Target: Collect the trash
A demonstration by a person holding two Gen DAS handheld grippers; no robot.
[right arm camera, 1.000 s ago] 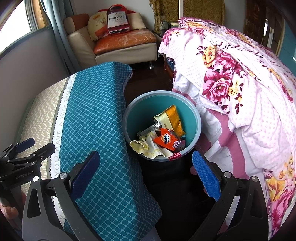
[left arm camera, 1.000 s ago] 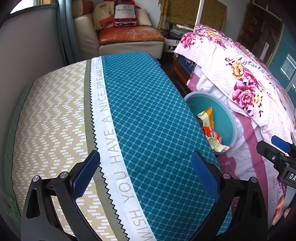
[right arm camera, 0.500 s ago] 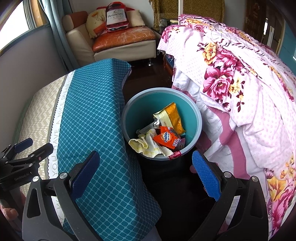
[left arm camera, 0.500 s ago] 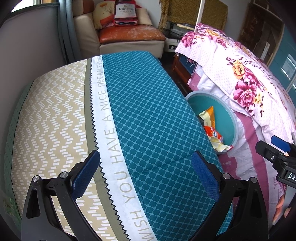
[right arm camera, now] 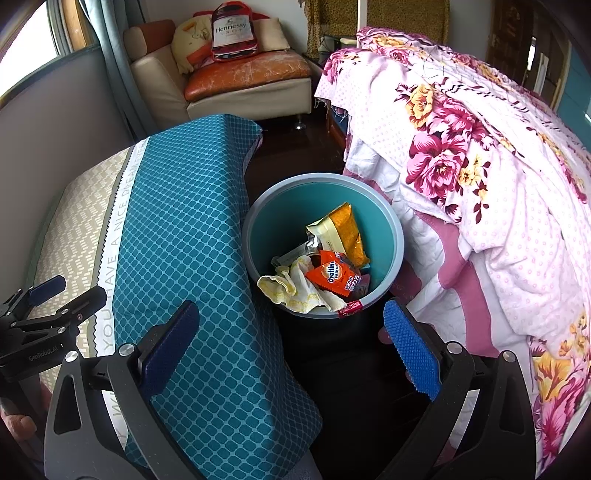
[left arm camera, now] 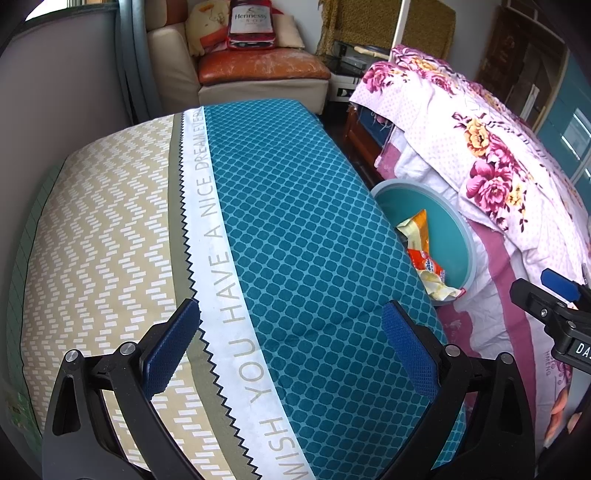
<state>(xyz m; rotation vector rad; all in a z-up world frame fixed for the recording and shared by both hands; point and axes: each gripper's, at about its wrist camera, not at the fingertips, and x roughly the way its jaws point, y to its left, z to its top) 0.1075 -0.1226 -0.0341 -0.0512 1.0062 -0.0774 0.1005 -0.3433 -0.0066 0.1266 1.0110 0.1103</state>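
A teal trash bin (right arm camera: 384,218) stands on the dark floor between two beds. Inside lie an orange snack bag (right arm camera: 341,230), an orange Ovaltine packet (right arm camera: 332,273) and a crumpled yellowish cloth (right arm camera: 295,284). My right gripper (right arm camera: 291,343) hovers open just in front of the bin, nothing between its blue pads. My left gripper (left arm camera: 291,343) is open over the teal and beige mattress (left arm camera: 258,229), empty too. The bin (left arm camera: 448,218) shows at the right in the left wrist view, with the packets (left arm camera: 424,254) partly hidden by the mattress edge.
A bed with a pink floral quilt (right arm camera: 480,155) rises on the right of the bin. A cream armchair (right arm camera: 236,74) with a Hennessy bag (right arm camera: 231,31) stands at the back. The dark floor gap (right arm camera: 295,147) between the beds is narrow.
The right gripper has drifted slightly, so the bin sits a little higher and left in its view. The left gripper has barely moved. Both stay open.
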